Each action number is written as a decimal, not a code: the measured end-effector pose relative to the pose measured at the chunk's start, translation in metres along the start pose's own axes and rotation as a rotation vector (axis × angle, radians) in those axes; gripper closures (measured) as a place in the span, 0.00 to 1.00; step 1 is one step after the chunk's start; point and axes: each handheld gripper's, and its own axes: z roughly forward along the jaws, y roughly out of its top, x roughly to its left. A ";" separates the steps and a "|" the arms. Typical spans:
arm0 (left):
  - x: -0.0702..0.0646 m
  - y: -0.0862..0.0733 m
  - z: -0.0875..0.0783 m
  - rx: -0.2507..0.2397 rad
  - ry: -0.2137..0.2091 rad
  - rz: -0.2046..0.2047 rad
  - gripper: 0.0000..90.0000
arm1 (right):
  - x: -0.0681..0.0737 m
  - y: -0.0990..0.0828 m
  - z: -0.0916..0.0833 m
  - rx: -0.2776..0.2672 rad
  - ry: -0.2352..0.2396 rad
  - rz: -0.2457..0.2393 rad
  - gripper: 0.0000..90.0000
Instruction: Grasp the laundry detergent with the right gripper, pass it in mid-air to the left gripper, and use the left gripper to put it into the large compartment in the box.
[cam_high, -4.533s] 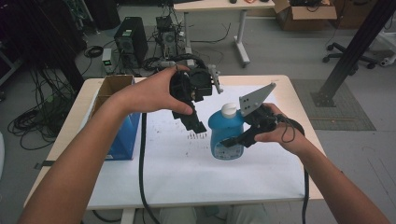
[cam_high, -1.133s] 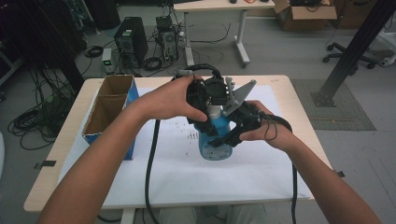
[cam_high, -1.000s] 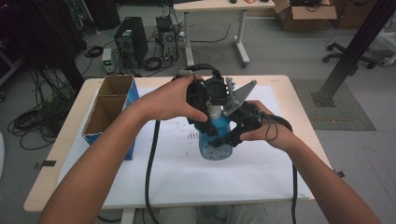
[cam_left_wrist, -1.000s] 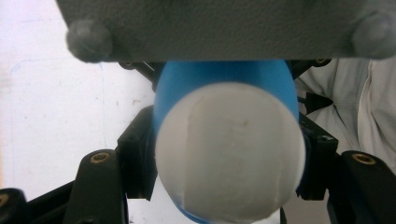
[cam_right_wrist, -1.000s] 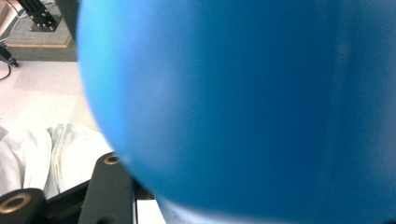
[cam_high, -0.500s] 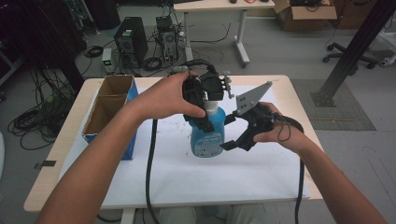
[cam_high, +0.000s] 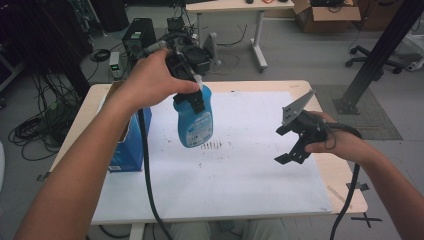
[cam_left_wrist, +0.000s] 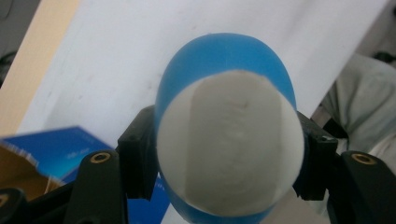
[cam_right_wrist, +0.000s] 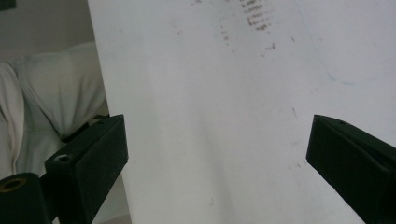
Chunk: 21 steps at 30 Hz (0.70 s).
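The left gripper (cam_high: 192, 92), jaws clamped on the neck of a blue bottle (cam_high: 194, 120) (white cap toward its camera), holds it in the air above the white sheet (cam_high: 235, 170) on the table (cam_high: 345, 187), near a blue box (cam_high: 129, 150); the right gripper (cam_high: 292, 142), well apart, has just been opening its jaws, now wide with nothing between them

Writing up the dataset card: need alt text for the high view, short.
The person's left gripper holds a blue bottle by its top, lifted over a white sheet on a table. The right gripper hovers open and empty to the right, and a blue box sits at the table's left edge.
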 end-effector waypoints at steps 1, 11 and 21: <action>0.004 -0.002 -0.003 -0.006 0.009 -0.040 0.42 | -0.001 -0.002 -0.003 0.008 -0.010 0.004 0.06; 0.044 -0.024 -0.044 -0.036 0.089 -0.343 0.42 | -0.009 -0.024 -0.029 0.040 -0.054 0.063 0.05; 0.073 -0.053 -0.077 -0.056 0.202 -0.620 0.42 | -0.009 -0.038 -0.036 0.037 -0.064 0.076 0.05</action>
